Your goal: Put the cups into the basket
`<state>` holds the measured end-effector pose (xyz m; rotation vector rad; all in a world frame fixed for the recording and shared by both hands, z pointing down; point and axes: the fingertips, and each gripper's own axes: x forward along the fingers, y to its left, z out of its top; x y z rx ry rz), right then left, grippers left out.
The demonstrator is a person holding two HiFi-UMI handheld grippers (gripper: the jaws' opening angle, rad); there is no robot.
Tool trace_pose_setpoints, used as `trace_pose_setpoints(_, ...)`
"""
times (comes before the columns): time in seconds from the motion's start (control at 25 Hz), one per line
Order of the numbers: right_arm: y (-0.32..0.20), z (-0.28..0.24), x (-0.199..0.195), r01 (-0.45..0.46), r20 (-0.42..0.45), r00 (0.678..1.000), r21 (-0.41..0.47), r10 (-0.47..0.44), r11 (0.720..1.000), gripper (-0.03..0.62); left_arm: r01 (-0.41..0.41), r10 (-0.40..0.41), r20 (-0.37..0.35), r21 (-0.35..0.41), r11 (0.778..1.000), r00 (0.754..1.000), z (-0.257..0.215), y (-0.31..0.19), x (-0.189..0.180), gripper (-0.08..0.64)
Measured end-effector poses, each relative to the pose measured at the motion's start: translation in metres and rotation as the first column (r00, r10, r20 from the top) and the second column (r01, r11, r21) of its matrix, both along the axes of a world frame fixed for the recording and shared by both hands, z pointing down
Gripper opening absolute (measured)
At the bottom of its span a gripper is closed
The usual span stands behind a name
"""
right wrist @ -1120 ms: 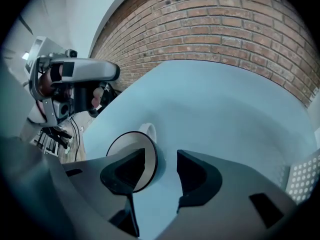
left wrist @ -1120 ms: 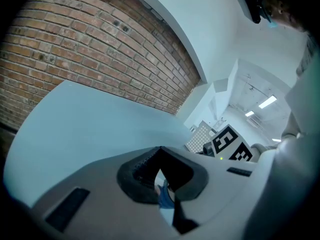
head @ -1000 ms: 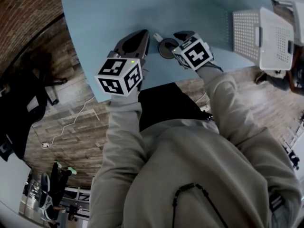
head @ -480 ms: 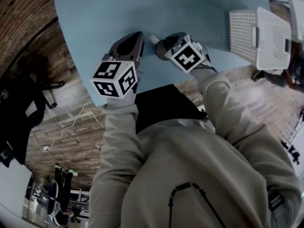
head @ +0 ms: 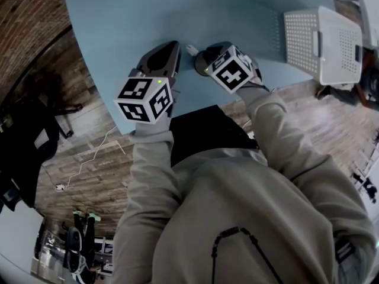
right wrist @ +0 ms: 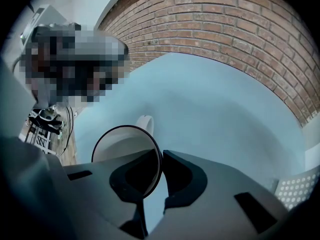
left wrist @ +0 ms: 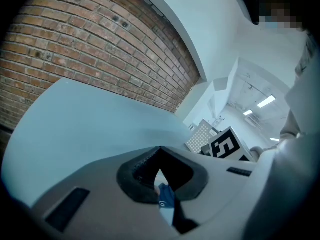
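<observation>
A white cup (right wrist: 122,146) with a dark rim and a handle stands on the light blue table (head: 148,10). In the head view the cup (head: 200,61) is partly hidden under my right gripper (head: 207,55). In the right gripper view, my right gripper (right wrist: 161,156) is shut on the cup's rim, one jaw inside the cup and one outside. My left gripper (head: 173,44) hovers just left of the cup, shut and empty, its jaw tips meeting (left wrist: 160,149). The white perforated basket (head: 323,43) sits at the table's far right.
The basket (left wrist: 200,134) also shows beyond the right gripper's marker cube (left wrist: 227,146). The table's near edge runs just under both grippers. A brick wall borders the table's far side. Wooden floor with a cable lies below.
My right gripper moved slightly left over the cup and its jaws closed on the rim. The left gripper has barely moved.
</observation>
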<state>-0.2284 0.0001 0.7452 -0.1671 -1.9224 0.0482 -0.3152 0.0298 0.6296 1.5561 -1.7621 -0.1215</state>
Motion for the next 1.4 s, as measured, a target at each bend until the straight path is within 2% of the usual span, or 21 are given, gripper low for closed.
trace_pose_setpoints(0.28, -0.008, -0.027, -0.007, -0.020, 0.037, 0.999, 0.007, 0.020, 1.000, 0.043, -0.009, 0.009, 0.023, 0.017, 1.000, 1.000, -0.019, -0.001, -0.003, -0.005)
trace_pose_setpoints(0.56, -0.028, -0.083, -0.010, -0.062, 0.091, 0.994, 0.035, 0.058, 0.997, 0.043, -0.059, 0.052, 0.078, 0.088, 0.994, 0.996, -0.075, -0.032, 0.000, -0.005)
trace_pose_setpoints(0.84, -0.068, -0.136, 0.007, -0.136, 0.139, 0.983, 0.092, 0.122, 0.986, 0.043, -0.169, 0.149, 0.142, 0.141, 0.975, 0.978, -0.126, -0.070, 0.032, -0.005)
trace_pose_setpoints(1.08, -0.096, -0.169, 0.013, -0.223, 0.179, 0.962, 0.077, 0.206, 0.972, 0.043, -0.245, 0.215, 0.186, 0.163, 0.956, 0.959, -0.158, -0.099, 0.038, -0.005)
trace_pose_setpoints(1.24, -0.124, -0.190, 0.010, -0.259, 0.226, 0.947, 0.120, 0.227, 0.958, 0.043, -0.297, 0.253, 0.215, 0.206, 0.932, 0.943, -0.176, -0.129, 0.043, -0.005)
trace_pose_setpoints(1.4, -0.139, -0.208, 0.013, -0.261, 0.252, 0.942, 0.143, 0.220, 0.955, 0.043, -0.317, 0.259, 0.262, 0.214, 0.924, 0.930, -0.189, -0.139, 0.051, -0.005)
